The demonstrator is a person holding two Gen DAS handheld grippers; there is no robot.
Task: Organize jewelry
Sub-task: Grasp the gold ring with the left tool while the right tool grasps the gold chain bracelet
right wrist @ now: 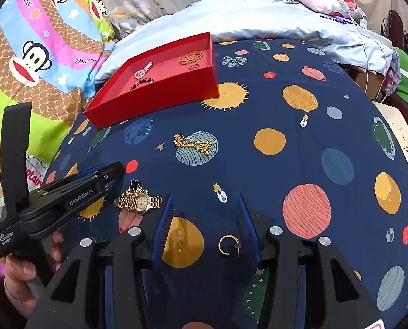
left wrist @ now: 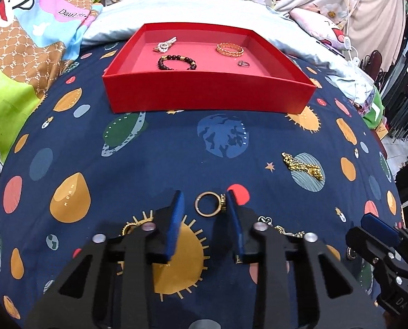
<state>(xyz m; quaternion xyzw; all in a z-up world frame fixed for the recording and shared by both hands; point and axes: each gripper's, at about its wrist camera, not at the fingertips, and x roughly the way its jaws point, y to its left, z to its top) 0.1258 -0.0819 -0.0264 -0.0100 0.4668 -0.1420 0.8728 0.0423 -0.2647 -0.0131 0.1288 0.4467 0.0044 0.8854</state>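
Bedsheet [left wrist: 154, 164] in navy with a planet print covers everything, and the shallow red cardboard tray [left wrist: 204, 96] sits at its far end with four pieces already inside. Left gripper [left wrist: 205, 200] has its fingers spread around a gold ring [left wrist: 208, 203], nothing pinched. Right gripper [right wrist: 205, 205] is spread wide too, a small gold hoop earring [right wrist: 227, 245] lying by its right finger.
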